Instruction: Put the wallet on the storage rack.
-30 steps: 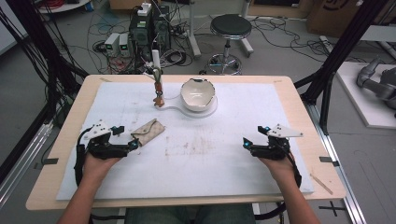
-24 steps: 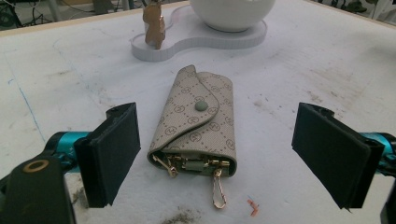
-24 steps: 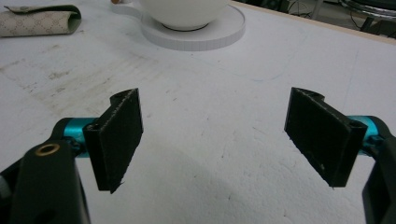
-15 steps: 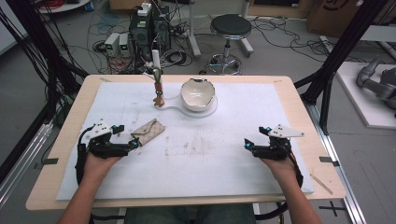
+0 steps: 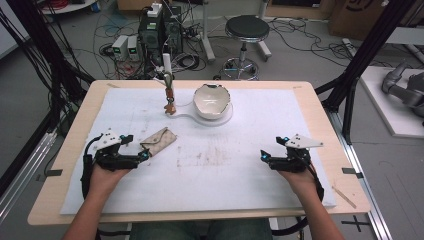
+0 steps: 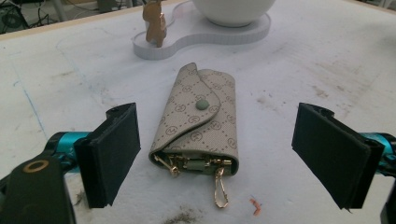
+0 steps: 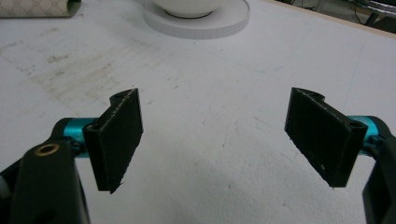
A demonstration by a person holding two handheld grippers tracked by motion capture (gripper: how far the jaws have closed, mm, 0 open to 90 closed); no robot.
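Seen from above, the left gripper point(image 5: 142, 156) sits just short of a tan key pouch point(image 5: 158, 141) on the white-covered table point(image 5: 225, 190), a bowl point(image 5: 212, 100) behind; the right gripper point(image 5: 263, 157) rests well apart. Cables and a stool point(image 5: 246, 30) crowd the floor. Left gripper view: fingers point(image 6: 114, 151) spread wide around the pouch point(image 6: 201, 119), untouching; closing now could snag its loose gold clasp point(image 6: 219, 191). Right gripper view: fingers point(image 7: 119, 135) open over stained, bare covering

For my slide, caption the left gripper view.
Open left gripper straddling a snapped beige key pouch on the white mat.
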